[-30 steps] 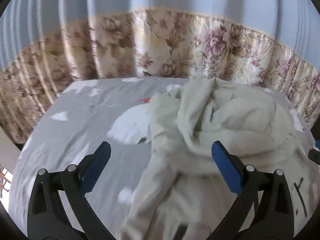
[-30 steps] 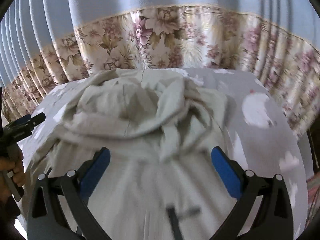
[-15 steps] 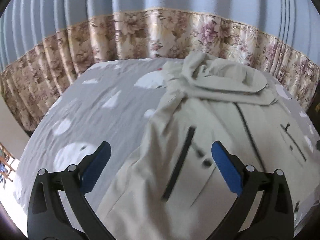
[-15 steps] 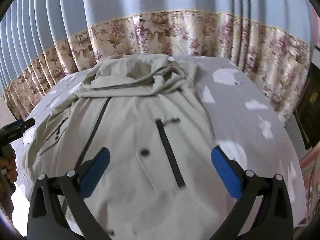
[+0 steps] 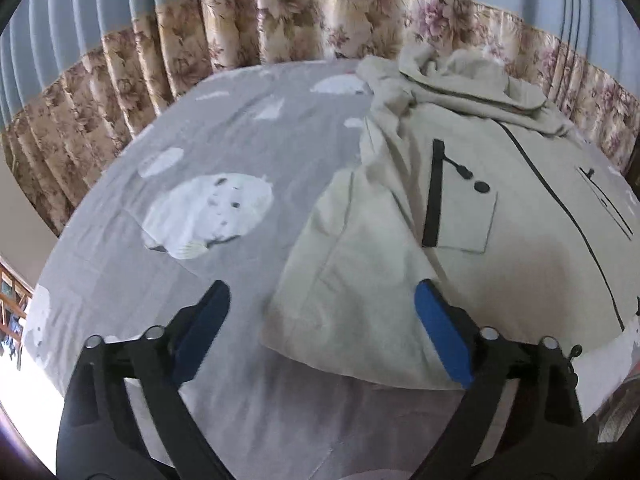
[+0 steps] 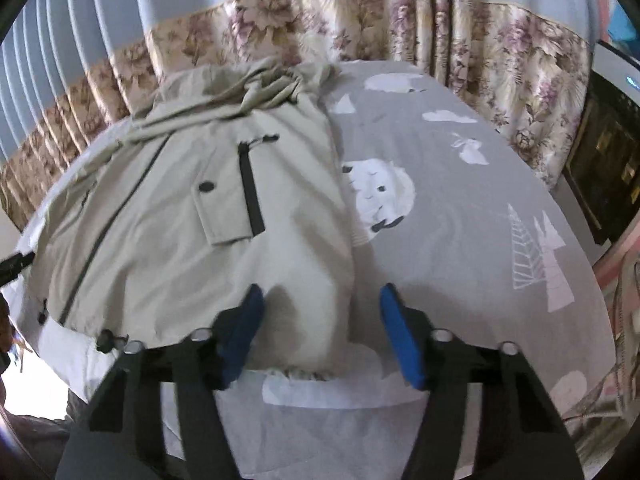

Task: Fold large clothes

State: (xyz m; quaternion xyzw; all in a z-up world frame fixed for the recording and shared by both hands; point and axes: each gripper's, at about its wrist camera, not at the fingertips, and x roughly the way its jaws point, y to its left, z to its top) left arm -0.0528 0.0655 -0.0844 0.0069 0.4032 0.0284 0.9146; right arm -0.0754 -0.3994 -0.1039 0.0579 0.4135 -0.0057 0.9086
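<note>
A large beige jacket [image 5: 460, 208] lies front-up on a grey bed sheet [image 5: 200, 140], zipper closed, hood bunched at the far end by the curtain. My left gripper [image 5: 320, 320] hovers at the jacket's near left hem corner. Its jaws are closing, still wide, with that corner between them; the pads do not press on it. In the right wrist view the jacket [image 6: 180, 240] fills the left half. My right gripper [image 6: 320, 308] is over the near right hem corner, jaws closing and about half apart, cloth between them but not pinched.
The sheet [image 6: 460, 220] carries white animal and tree prints and runs bare on both sides of the jacket. A blue and floral curtain [image 5: 280, 20] hangs behind the bed. A dark cabinet [image 6: 608, 168] stands at the right. The bed's near edge lies just below both grippers.
Both grippers have drawn back from the bunched hood to the near hem and sunk lower. The jacket now lies spread out flat. Both jaws have narrowed, the right far more.
</note>
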